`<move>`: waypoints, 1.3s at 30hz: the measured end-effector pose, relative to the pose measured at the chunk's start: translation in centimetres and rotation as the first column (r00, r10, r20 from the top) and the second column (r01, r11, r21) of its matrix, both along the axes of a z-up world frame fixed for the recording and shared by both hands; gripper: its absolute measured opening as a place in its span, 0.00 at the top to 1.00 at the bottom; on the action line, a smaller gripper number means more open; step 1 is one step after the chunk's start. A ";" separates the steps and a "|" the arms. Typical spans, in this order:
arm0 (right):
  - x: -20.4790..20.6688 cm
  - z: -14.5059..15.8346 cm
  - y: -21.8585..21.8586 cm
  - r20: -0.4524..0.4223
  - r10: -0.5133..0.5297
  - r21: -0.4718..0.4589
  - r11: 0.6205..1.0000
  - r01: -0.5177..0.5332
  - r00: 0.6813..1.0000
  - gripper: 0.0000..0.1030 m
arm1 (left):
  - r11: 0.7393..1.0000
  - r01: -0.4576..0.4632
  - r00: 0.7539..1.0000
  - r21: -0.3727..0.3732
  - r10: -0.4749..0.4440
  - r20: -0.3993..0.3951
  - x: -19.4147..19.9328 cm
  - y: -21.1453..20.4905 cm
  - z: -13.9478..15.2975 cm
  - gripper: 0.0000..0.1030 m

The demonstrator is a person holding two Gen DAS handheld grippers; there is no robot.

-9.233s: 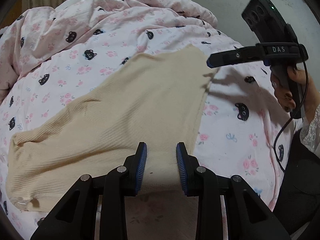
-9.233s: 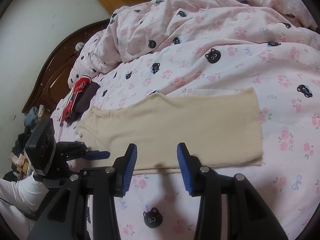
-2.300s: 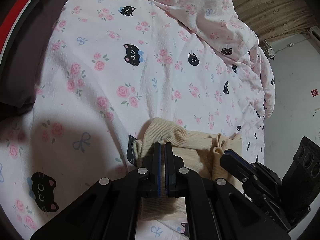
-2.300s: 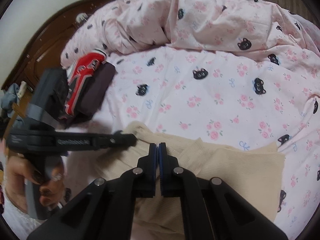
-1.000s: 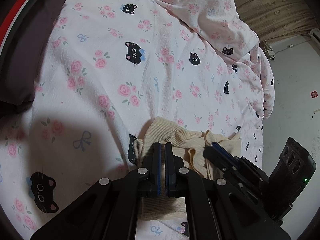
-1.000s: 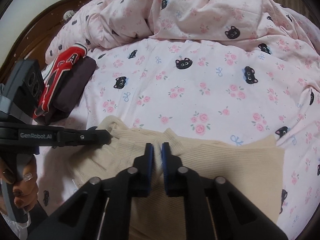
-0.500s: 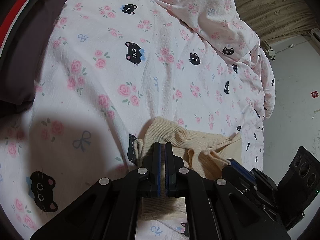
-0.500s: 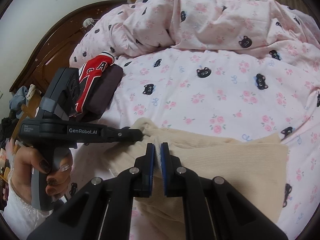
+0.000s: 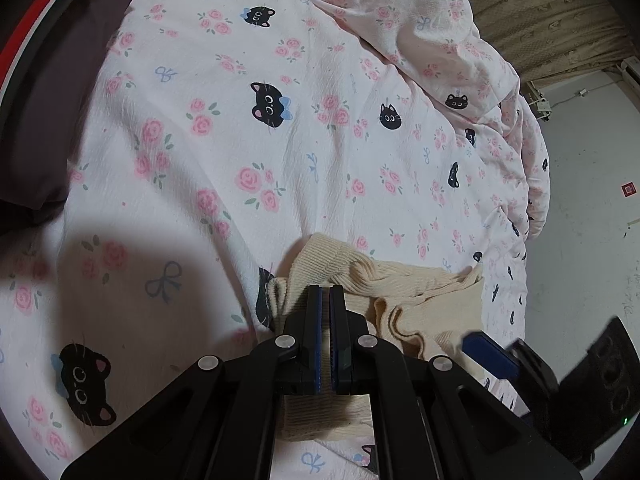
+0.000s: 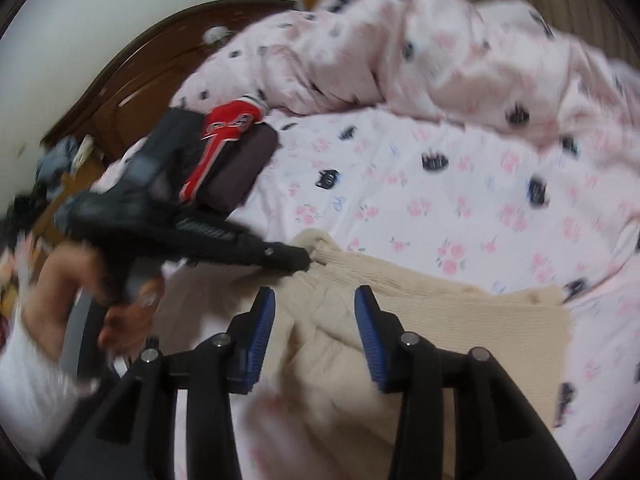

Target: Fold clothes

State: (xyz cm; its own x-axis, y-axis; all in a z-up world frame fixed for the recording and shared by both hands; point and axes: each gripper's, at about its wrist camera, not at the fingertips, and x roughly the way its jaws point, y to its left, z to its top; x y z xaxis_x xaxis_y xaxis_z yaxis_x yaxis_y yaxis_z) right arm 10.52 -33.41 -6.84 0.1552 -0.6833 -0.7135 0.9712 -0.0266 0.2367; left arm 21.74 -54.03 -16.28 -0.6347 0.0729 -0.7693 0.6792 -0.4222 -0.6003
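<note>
At the far left of the left wrist view lies a dark grey folded garment with a red and white stripe (image 9: 44, 80), resting on the white bedsheet printed with pink roses and black cat faces (image 9: 224, 128). Toward the middle, the left gripper (image 9: 325, 300) has its blue-padded jaws pressed narrow on a bunched corner of the cream ribbed knit garment (image 9: 400, 292), which spreads rightward in loose folds across the sheet. Farther right, the right gripper (image 9: 496, 356) shows as a black body with one blue pad, low beside the cream knit. Behind, a crumpled pink quilt in the same cat print (image 9: 432, 20) is heaped along the top, and a pale wall (image 9: 584, 200) closes the right edge.

The right wrist view is blurred by motion. At its left, a hand (image 10: 120, 292) in a white sleeve grips the handle of the left gripper (image 10: 302, 260), whose tip pinches the raised corner of the cream garment (image 10: 460, 320). Above it sit the dark garment with the red stripe (image 10: 236, 152) and a curved dark wooden headboard (image 10: 132, 92). In the centre, the right gripper (image 10: 316, 320) has its jaws opening, standing apart with the knit lying below between them; the pads seem clear of the cloth, though the blur makes this uncertain. To the right, the cream knit lies flat on the sheet (image 10: 440, 200).
</note>
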 end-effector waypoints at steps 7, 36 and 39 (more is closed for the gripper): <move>3.4 -0.2 2.0 -0.201 0.152 0.073 0.987 -0.140 0.968 0.64 | 1.000 -0.001 1.000 -0.002 0.001 0.004 -0.1 0.1 0.0 0.98; 1.8 -1.8 1.3 0.057 0.222 0.194 0.954 -0.229 0.973 0.87 | 1.000 -0.004 1.000 0.002 0.004 0.011 -0.3 0.1 -0.2 0.98; 0.8 0.3 0.6 0.018 0.179 0.113 0.977 -0.180 0.984 0.59 | 1.000 -0.003 1.000 -0.002 0.003 0.016 -0.4 0.1 -0.2 0.98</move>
